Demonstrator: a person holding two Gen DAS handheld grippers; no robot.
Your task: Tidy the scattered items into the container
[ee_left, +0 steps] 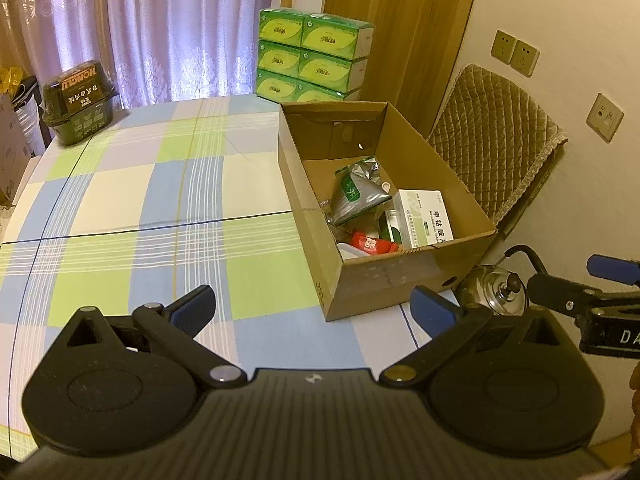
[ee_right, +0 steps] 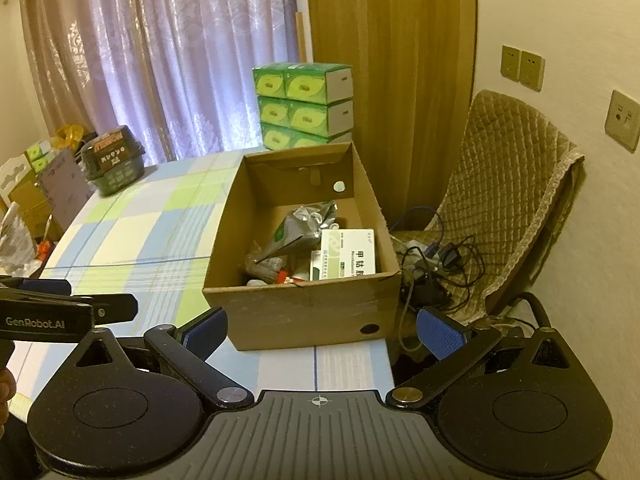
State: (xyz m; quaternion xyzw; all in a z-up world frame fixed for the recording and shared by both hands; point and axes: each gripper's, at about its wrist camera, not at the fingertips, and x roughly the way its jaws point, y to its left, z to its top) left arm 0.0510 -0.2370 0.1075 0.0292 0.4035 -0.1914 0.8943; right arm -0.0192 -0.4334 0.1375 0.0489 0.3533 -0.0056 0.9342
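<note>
An open cardboard box (ee_left: 404, 280) (ee_right: 296, 316) stands at the right side of a checked tablecloth. Inside it lie a silver foil pouch (ee_left: 356, 196) (ee_right: 296, 228), a white medicine box (ee_left: 428, 220) (ee_right: 348, 256), a red packet (ee_left: 372, 245) and other small items. My left gripper (ee_left: 316, 312) hovers open and empty over the cloth, just short of the box's near left corner. In front of the box's near wall my right gripper (ee_right: 324, 332) is open and empty too. Each gripper shows at the other view's edge.
A dark green lidded tub (ee_left: 78, 104) (ee_right: 114, 164) sits at the table's far left corner. Stacked green tissue packs (ee_left: 316, 58) (ee_right: 304, 106) rise behind the box. A quilted chair (ee_left: 492, 140) (ee_right: 500, 200) with tangled cables (ee_right: 432, 264) stands right of the table; a metal kettle (ee_left: 494, 292) sits below.
</note>
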